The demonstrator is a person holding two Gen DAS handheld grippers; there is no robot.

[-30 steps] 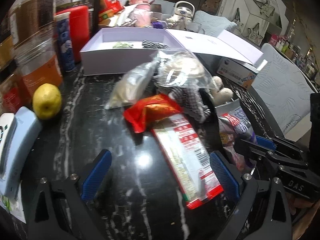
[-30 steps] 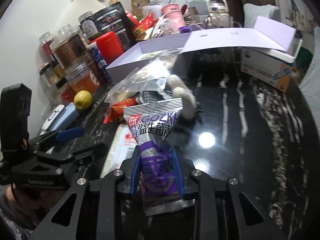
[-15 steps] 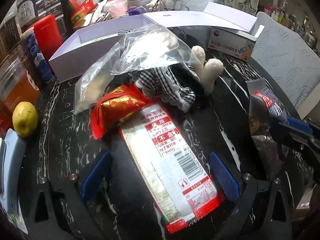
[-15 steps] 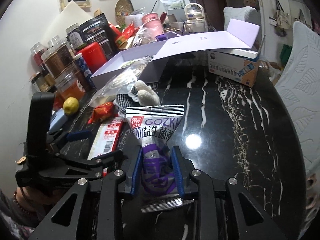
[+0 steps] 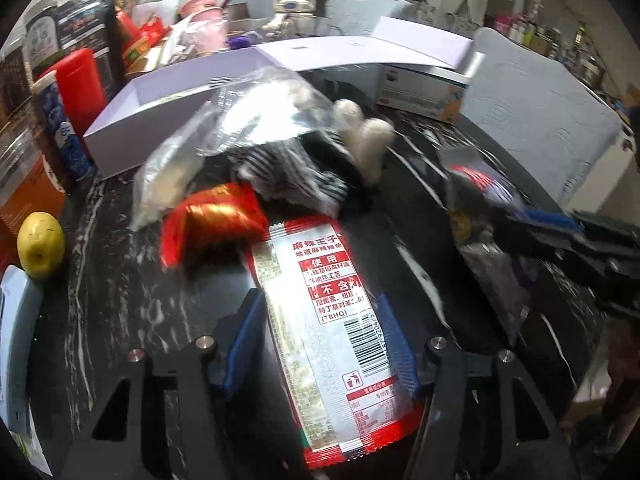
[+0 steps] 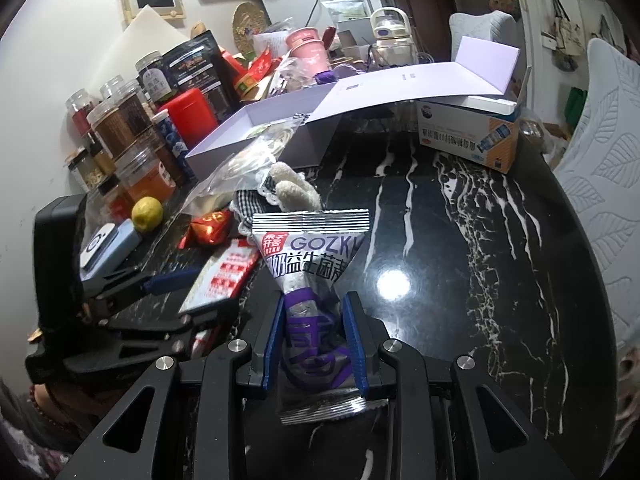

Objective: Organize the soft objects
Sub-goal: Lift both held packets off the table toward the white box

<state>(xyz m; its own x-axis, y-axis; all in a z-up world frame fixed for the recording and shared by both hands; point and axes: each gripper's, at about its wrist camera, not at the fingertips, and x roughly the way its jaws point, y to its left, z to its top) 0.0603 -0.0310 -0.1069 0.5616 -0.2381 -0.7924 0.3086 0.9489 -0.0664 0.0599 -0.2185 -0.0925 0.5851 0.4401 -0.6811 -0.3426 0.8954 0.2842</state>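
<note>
Red snack packet, purple pouch — two grippers

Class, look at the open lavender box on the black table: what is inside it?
Inside the lavender box, only a clear plastic bag at its rim shows; the box wall hides the rest.

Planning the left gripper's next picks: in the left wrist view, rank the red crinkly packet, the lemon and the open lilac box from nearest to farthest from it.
From the left gripper:
1. Red crinkly packet, just ahead, slightly left.
2. Lemon, far left edge.
3. Open lilac box, behind the pile, upper left.
</note>
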